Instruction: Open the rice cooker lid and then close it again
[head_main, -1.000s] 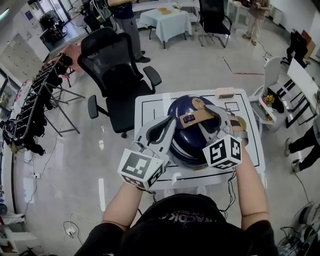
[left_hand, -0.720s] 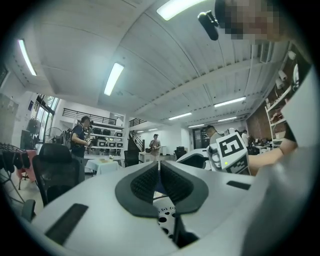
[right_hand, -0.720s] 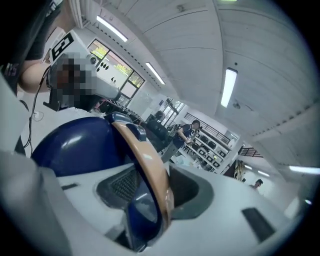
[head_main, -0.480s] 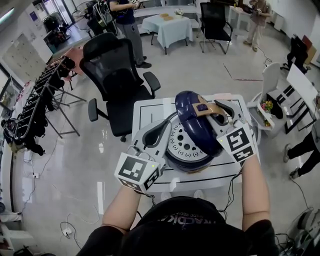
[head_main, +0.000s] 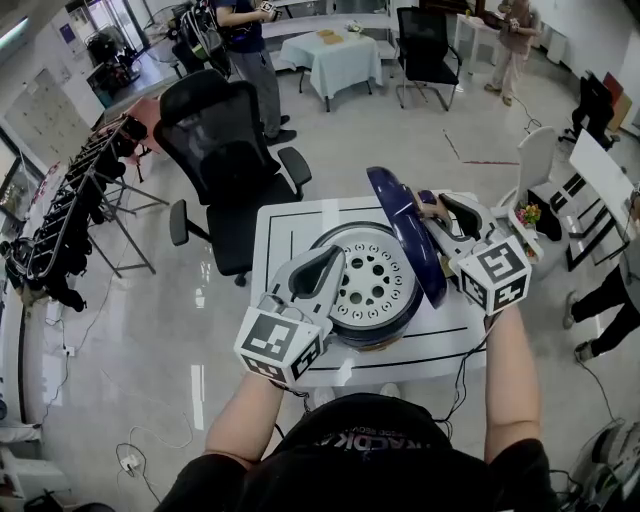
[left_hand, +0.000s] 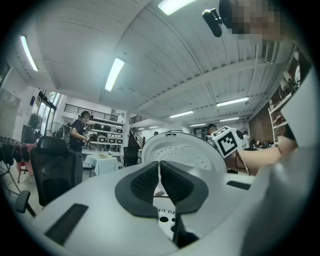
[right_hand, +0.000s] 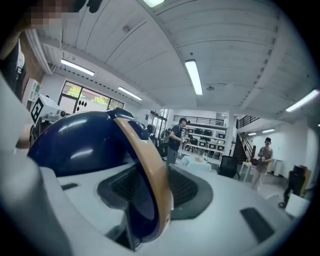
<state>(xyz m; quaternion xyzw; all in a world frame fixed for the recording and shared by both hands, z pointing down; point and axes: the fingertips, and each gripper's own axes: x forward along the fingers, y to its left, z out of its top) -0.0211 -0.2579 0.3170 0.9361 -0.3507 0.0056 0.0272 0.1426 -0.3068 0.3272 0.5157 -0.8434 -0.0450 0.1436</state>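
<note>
The rice cooker (head_main: 375, 325) stands on a white table (head_main: 285, 228) with its dark blue lid (head_main: 400, 225) raised on edge toward the right. This bares the silver inner plate (head_main: 368, 282) with its holes. My right gripper (head_main: 434, 208) is shut on the lid's front edge. In the right gripper view the blue lid (right_hand: 75, 145) and its tan band (right_hand: 145, 160) sit between the pads of my right gripper (right_hand: 150, 192). My left gripper (head_main: 322, 265) is shut on nothing at the cooker's left rim. In the left gripper view my left gripper (left_hand: 160, 175) points toward the white inner lid (left_hand: 182, 150).
A black office chair (head_main: 225, 150) stands just beyond the table's left corner. A white cart (head_main: 535, 200) is close on the right. Farther back are a cloth-covered table (head_main: 335, 45) and standing people (head_main: 245, 35). A rack of gear (head_main: 75, 200) lines the left.
The lid has swung from closed to standing open on the right, carried by my right gripper, which moved right and up and rolled. My left gripper slid a little along the cooker's left side.
</note>
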